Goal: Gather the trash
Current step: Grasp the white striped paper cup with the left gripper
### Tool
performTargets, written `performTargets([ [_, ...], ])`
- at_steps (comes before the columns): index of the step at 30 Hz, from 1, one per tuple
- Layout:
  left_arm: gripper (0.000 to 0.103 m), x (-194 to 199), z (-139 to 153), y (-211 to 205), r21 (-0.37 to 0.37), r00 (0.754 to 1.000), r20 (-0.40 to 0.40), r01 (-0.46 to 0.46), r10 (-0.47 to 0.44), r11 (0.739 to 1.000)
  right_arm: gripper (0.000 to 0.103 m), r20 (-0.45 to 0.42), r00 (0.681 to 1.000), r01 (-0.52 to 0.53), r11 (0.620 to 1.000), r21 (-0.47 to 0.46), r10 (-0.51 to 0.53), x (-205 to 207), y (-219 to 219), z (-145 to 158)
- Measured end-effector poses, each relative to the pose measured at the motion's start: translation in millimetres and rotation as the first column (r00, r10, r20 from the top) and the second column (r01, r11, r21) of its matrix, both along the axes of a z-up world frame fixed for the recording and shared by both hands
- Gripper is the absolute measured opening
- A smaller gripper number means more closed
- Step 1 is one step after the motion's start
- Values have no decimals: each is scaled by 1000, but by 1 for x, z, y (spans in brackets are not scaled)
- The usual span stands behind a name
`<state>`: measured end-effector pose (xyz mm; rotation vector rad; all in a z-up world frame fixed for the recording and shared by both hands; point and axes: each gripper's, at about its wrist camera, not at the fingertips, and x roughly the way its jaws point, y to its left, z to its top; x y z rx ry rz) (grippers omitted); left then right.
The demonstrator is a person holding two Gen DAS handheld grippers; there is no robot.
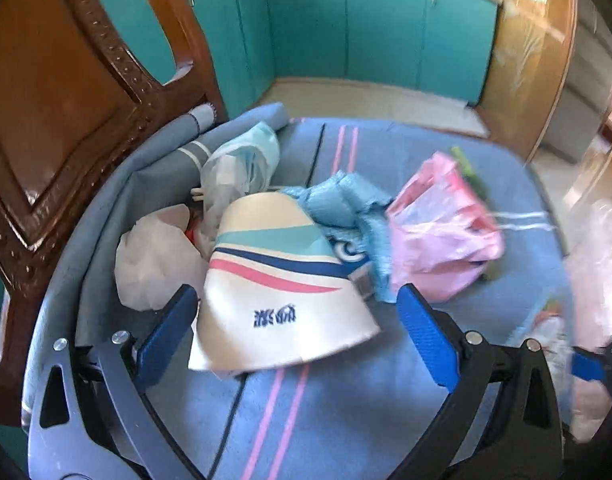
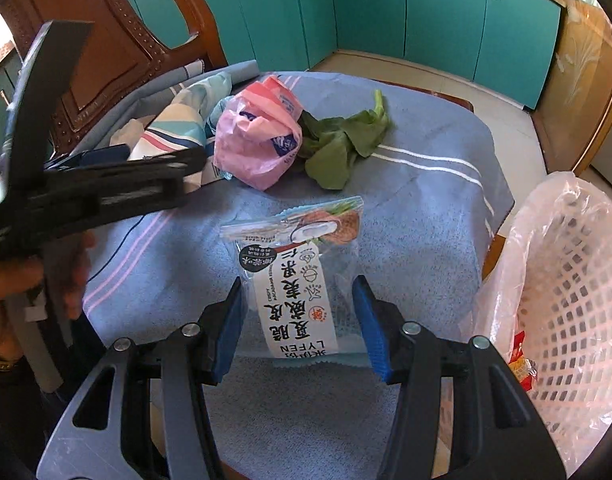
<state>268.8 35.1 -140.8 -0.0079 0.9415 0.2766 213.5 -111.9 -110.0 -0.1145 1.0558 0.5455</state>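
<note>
Snack packet point(image 2: 302, 280): near edge of surface, left of bin point(image 2: 566, 300). Light, crinkly, slippery film; take by its sides. Right gripper point(image 2: 302, 320) jaws grasping it; left gripper point(image 1: 290, 324) jaws released over the cap point(image 1: 282, 284).

Ahead of me at twelve o'clock, teal cabinets point(image 2: 386, 8) line the walls above a pale tiled floor point(image 2: 502, 120). At ten o'clock a carved wooden chair point(image 1: 66, 112) stands against my worktop's blue striped cloth point(image 2: 426, 200). Daylight brightens three o'clock.
</note>
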Motion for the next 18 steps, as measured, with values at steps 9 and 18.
performTargets([
  [9, 94, -16, -12, 13, -82, 999, 28, -34, 36, 996, 53, 10, 1000, -16, 1000, -3, 16, -1, 7, 2],
  [18, 94, -71, 10, 10, -104, 990, 129, -43, 56, 994, 54, 22, 1000, -21, 1000, -14, 22, -4, 11, 2],
])
